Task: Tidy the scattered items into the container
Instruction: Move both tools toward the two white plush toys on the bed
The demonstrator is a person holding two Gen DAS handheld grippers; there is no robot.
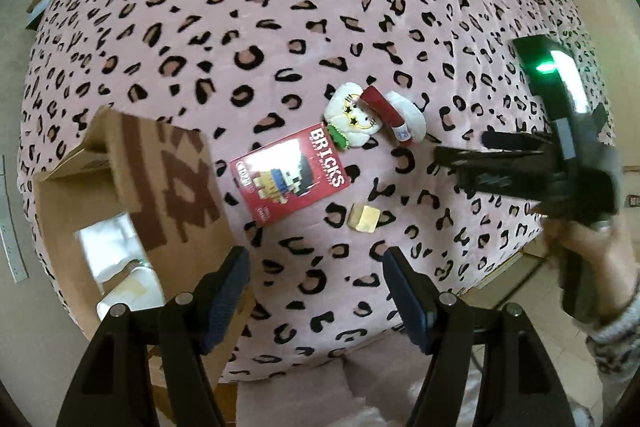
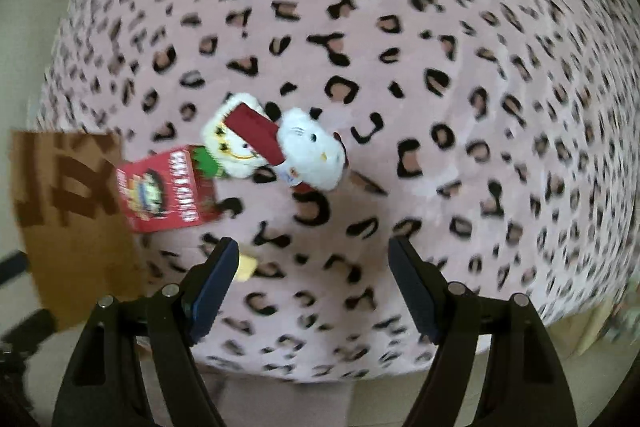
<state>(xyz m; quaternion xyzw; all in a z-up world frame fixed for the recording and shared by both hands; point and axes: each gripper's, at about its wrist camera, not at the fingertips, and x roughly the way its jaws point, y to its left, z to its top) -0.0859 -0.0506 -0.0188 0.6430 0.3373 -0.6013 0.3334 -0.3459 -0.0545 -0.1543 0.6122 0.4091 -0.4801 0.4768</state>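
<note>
- Left wrist view puts my left gripper (image 1: pixel 316 291) low in the frame, jaws apart with nothing between them, above the leopard-print blanket (image 1: pixel 280 27); the cardboard box (image 1: pixel 120 195) stands open at centre left.
- Red BRICKS box (image 1: pixel 290 177), white plush toys (image 1: pixel 374 115) and a small tan block (image 1: pixel 364 218) lie loose mid-frame, outside the container.
- My right gripper (image 2: pixel 314 283) also hangs with jaws spread and empty.
- Risk, as I judge it: both grippers aim at one small cluster and could collide, or nudge the slick BRICKS box away.
- Soft bedding may let the block sink under my pads.
- Right wrist view is blurred; my finger hides most of the block, and the carton's contents are unclear.
</note>
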